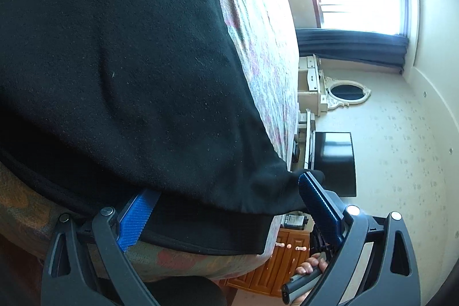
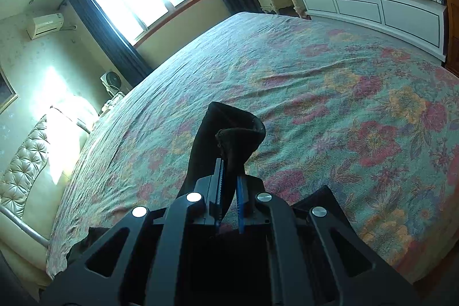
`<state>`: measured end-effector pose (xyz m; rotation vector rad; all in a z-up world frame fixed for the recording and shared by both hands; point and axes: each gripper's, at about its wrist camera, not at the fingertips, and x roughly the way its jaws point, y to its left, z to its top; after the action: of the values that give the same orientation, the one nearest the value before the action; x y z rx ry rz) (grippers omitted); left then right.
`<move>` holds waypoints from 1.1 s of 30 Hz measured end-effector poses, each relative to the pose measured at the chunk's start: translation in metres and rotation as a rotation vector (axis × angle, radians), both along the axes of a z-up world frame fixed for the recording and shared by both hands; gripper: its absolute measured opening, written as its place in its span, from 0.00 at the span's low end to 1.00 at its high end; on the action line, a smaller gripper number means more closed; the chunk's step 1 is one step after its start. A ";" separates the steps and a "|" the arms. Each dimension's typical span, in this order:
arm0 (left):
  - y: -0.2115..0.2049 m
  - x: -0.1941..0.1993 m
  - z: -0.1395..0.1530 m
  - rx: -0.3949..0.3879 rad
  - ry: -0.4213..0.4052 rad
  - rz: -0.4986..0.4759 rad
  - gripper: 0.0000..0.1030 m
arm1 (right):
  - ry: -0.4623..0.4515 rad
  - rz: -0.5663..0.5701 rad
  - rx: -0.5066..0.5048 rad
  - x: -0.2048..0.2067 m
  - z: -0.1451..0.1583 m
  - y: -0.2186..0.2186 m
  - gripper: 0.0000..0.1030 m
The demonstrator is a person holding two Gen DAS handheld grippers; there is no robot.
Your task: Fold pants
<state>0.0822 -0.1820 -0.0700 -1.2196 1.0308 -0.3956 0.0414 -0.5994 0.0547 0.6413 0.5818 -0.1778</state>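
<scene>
Pants [image 1: 120, 70] cover floral bedspread [image 2: 315, 82]; television [image 1: 334, 162] beyond

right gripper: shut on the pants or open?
Shut on the pants: right gripper pads pinch a bunched black fold that sticks out past the fingertips.

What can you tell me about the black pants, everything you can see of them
The black pants look like soft, fleecy knit with specks of lint. In the left wrist view they lie spread over the floral bedspread, and the left gripper stands open around one edge without pinching it. In the right wrist view a bunched, folded-over end sticks up from the right gripper, which is shut on it. No waistband or pockets can be made out.
</scene>
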 end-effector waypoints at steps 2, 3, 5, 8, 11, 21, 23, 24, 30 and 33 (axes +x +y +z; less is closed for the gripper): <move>0.001 0.001 0.002 -0.001 0.005 0.003 0.92 | -0.001 -0.003 0.008 -0.002 -0.003 -0.001 0.07; 0.002 0.001 0.003 0.009 0.008 0.006 0.89 | -0.001 -0.004 0.013 -0.003 -0.004 -0.001 0.07; 0.001 0.004 0.001 0.059 0.045 -0.017 0.50 | -0.004 -0.010 0.024 -0.005 -0.007 -0.003 0.07; 0.003 0.006 -0.014 0.073 0.113 -0.058 0.12 | -0.010 -0.017 0.043 -0.010 -0.011 -0.005 0.07; 0.008 0.005 -0.019 0.058 0.114 -0.054 0.08 | -0.017 -0.026 0.069 -0.016 -0.015 -0.010 0.07; 0.019 -0.016 0.024 0.143 -0.054 -0.131 0.08 | -0.060 -0.044 0.196 -0.064 -0.026 -0.029 0.07; 0.017 -0.018 0.017 0.163 -0.061 -0.164 0.08 | -0.017 -0.060 0.199 -0.077 -0.043 -0.031 0.07; 0.017 -0.019 0.009 0.170 -0.047 -0.181 0.08 | 0.013 -0.066 0.207 -0.083 -0.054 -0.031 0.08; 0.015 -0.023 -0.019 0.162 0.001 -0.191 0.08 | 0.022 -0.132 0.439 -0.113 -0.113 -0.039 0.48; 0.012 -0.021 -0.016 0.177 -0.014 -0.206 0.08 | 0.008 -0.136 0.482 -0.111 -0.119 -0.043 0.53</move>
<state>0.0613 -0.1696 -0.0857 -0.9547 1.1584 -0.4614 -0.0701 -0.6422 -0.0639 1.1495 0.5928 -0.1681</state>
